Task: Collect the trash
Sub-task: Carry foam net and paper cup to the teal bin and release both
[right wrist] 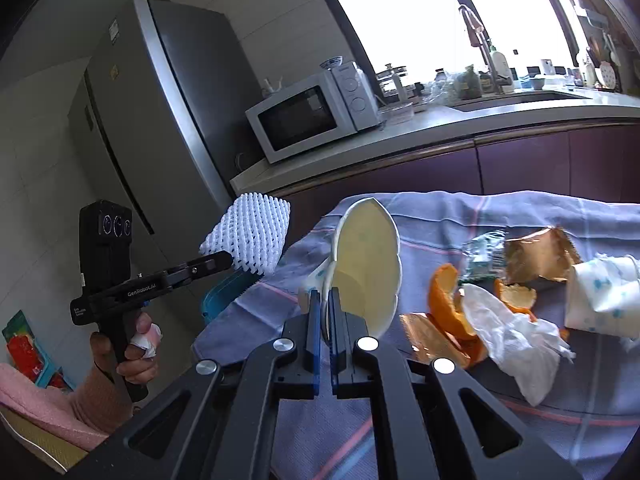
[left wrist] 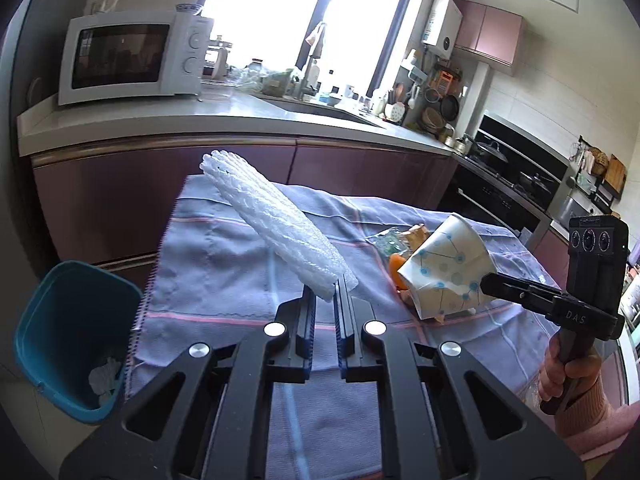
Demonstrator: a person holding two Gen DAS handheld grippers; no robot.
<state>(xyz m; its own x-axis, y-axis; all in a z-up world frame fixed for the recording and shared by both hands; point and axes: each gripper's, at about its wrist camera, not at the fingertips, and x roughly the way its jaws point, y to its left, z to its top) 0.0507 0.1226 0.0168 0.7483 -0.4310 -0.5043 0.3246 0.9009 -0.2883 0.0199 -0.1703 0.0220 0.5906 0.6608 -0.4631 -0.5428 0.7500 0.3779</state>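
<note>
From your left wrist camera, your left tool (left wrist: 325, 292) is clamped on the near end of a white foam fruit net (left wrist: 276, 224), which sticks up and away to the left, lifted off the surface (left wrist: 224, 264) with its blue checked cloth. A teal trash bin (left wrist: 68, 336) stands on the floor just left of the surface, with some pale scraps at its bottom. To the right, your right tool (left wrist: 486, 282) grips a crushed paper cup (left wrist: 448, 268) printed with blue dots, held above orange peel (left wrist: 396, 268) and wrappers on the cloth.

From your right wrist camera, your right tool (right wrist: 325, 300) is pressed together on the rim of that flattened paper cup (right wrist: 366, 268), whose cream inside faces you. On the cloth to its right lie orange peel (right wrist: 446, 300), a crumpled white tissue (right wrist: 512, 340), a gold wrapper (right wrist: 536, 254) and another crumpled paper cup (right wrist: 604, 300). At the left, your left tool (right wrist: 226, 260) holds the foam net (right wrist: 250, 236) in the air beyond the surface's edge, above the part of the teal bin (right wrist: 222, 294) that shows.
</note>
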